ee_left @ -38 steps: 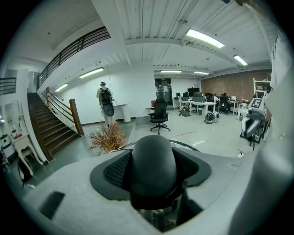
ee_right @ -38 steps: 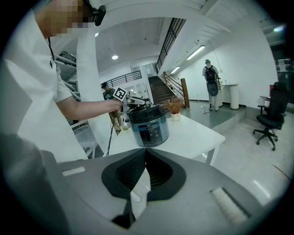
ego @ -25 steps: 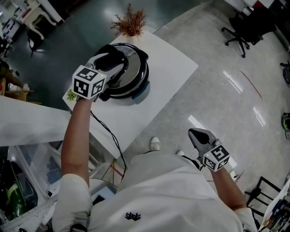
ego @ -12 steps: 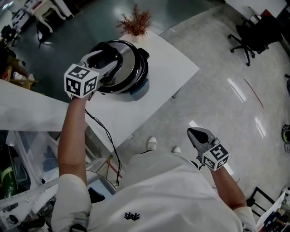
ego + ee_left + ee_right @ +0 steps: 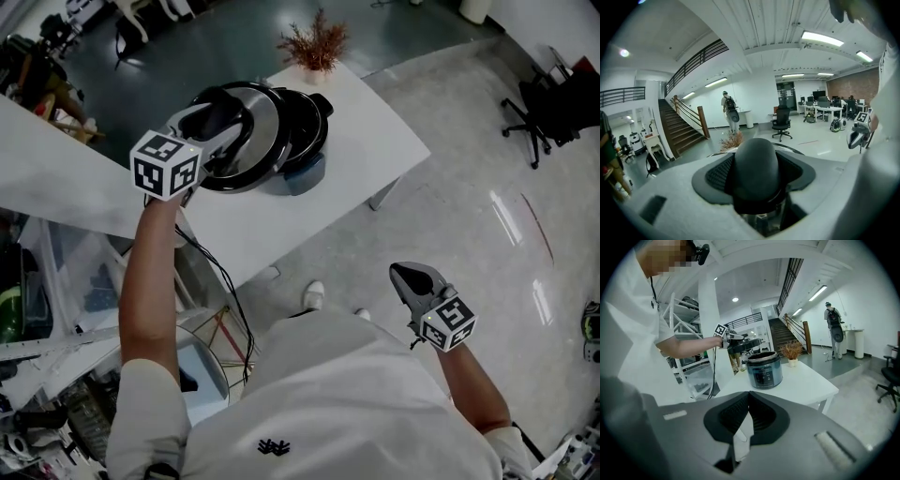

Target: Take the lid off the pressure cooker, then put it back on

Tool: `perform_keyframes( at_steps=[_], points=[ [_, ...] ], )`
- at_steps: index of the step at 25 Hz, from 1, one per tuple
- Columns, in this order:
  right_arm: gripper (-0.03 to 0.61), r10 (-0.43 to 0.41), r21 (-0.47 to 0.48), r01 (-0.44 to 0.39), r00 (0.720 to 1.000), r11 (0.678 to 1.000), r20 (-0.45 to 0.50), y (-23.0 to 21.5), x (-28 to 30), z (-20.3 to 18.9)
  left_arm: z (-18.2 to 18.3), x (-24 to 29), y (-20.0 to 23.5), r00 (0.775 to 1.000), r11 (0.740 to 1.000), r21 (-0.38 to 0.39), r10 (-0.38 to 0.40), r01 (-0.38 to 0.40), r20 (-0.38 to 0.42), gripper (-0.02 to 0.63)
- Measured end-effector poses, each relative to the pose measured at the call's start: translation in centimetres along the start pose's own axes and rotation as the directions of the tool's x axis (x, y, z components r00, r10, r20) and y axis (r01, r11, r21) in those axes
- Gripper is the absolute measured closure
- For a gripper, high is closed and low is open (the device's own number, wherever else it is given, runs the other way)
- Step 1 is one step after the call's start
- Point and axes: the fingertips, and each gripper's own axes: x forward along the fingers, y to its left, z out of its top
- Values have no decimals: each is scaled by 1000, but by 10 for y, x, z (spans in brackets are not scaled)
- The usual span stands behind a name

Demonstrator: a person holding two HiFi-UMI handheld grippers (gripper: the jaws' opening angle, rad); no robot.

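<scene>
While aloft, one lid [image 5: 264,133], one cooker [image 5: 307,171]

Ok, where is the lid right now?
Head view, upper left: the lid is clamped in the left claw, off the pressure cooker and just left of it, above the white table.

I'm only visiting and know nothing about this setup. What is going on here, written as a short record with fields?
setting: white table holding a pressure cooker and a small dried plant
lid: off the pressure cooker, held in the air beside its rim
left gripper: closed on the lid's knob
right gripper: jaws together, empty, away from the table
stage: lid removed, not yet put back
</scene>
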Motion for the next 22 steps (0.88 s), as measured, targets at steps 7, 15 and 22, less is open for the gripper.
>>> perform_keyframes(
  at_steps=[7, 15, 22],
  points=[
    [565, 73, -27, -73, 997, 997, -13, 3, -7, -4, -12, -41, -10, 997, 996, -35, 78, -78, -13, 325],
    [565, 163, -63, -165, 986, 984, -30, 15, -7, -6, -34, -91, -25, 987, 984, -76, 156, -159, -39, 325],
    [565, 227, -86, -230, 973, 969, -45, 27, -1, -6, -58, -124, -37, 976, 971, -111, 207, -214, -64, 325]
  ],
)
